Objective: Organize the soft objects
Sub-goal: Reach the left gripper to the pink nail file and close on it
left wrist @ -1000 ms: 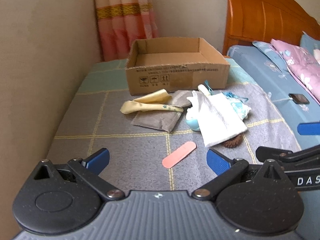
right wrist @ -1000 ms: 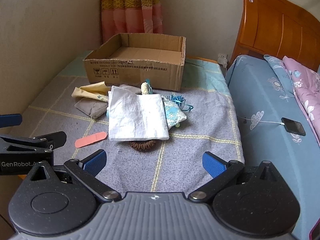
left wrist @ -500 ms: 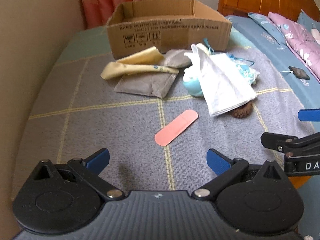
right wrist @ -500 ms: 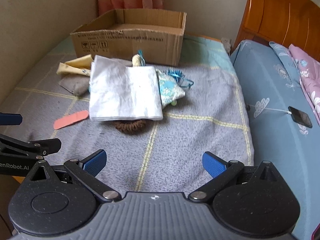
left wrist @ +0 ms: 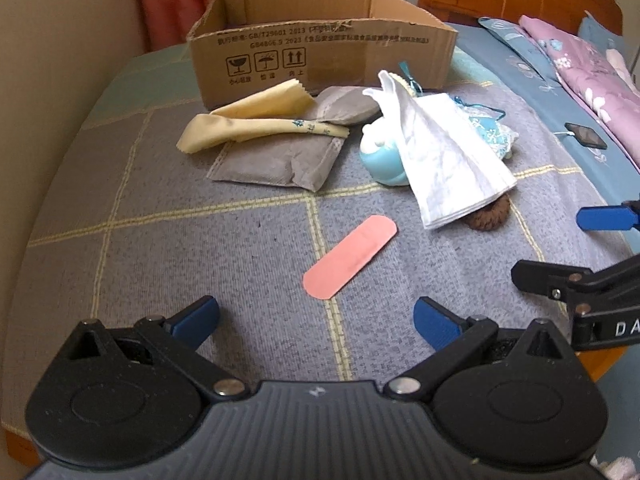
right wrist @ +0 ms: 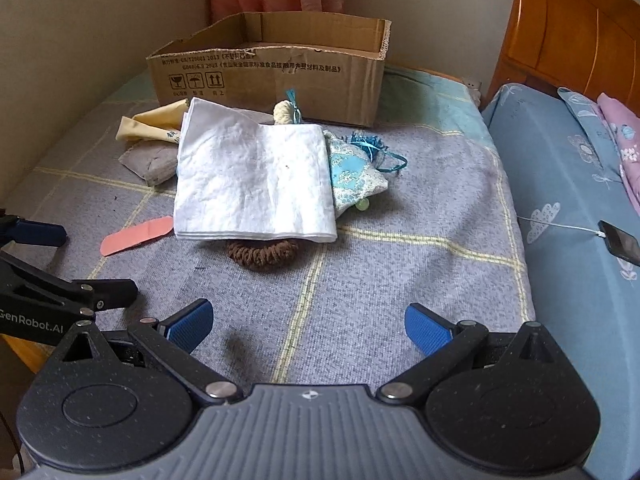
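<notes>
My left gripper (left wrist: 316,318) hangs just above the blanket (left wrist: 160,264) with its blue fingers spread wide and nothing between them. Straight ahead of it, close, lies the pink strip (left wrist: 350,256), flat and slanting away to the right. Farther out and to the left sits the grey pouch (left wrist: 280,156) with the yellow cloth (left wrist: 244,128) draped across it. Ahead to the right is the white cloth (left wrist: 444,148), lying over a pale blue toy (left wrist: 380,160) and a brown hair tie (left wrist: 490,216).

My right gripper (right wrist: 308,326) is likewise spread apart and holds nothing. Directly ahead of it lies the hair tie, half tucked under the near edge of the folded white cloth. A blue patterned pouch (right wrist: 356,176) pokes out from the cloth's right side. Beyond the whole pile stands the cardboard box (right wrist: 272,72), open at the top. Well off to my right, a phone (right wrist: 622,242) lies on the blue sheet (right wrist: 568,200).
</notes>
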`<act>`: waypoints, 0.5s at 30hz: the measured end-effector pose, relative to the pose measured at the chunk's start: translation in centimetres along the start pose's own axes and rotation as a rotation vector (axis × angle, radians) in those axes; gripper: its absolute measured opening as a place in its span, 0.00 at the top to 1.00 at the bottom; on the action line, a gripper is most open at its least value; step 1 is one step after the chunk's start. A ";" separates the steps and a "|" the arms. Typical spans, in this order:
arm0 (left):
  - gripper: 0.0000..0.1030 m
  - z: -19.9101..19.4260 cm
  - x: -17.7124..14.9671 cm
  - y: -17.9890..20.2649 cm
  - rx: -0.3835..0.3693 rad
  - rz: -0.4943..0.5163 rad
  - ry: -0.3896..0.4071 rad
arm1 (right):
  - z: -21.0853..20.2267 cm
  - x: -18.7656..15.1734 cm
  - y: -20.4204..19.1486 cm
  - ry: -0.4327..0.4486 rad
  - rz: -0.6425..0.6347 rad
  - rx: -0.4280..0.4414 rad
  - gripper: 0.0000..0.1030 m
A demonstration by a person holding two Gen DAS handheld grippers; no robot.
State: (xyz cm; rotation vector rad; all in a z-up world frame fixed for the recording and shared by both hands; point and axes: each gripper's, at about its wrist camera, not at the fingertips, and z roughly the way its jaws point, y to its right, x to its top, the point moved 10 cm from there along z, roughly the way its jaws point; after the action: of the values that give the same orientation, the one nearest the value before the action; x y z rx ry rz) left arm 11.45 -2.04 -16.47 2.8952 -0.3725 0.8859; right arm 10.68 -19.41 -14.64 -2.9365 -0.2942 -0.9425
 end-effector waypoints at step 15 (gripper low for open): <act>0.01 0.8 1.7 1.5 -0.108 0.158 0.046 | 1.0 -0.7 -0.3 0.012 -0.029 0.004 0.00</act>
State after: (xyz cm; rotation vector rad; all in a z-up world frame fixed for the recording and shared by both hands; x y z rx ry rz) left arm 12.87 -3.91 -16.20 2.7717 -0.6322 0.9214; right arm 10.64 -19.09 -15.90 -2.9300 -0.3386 -0.9618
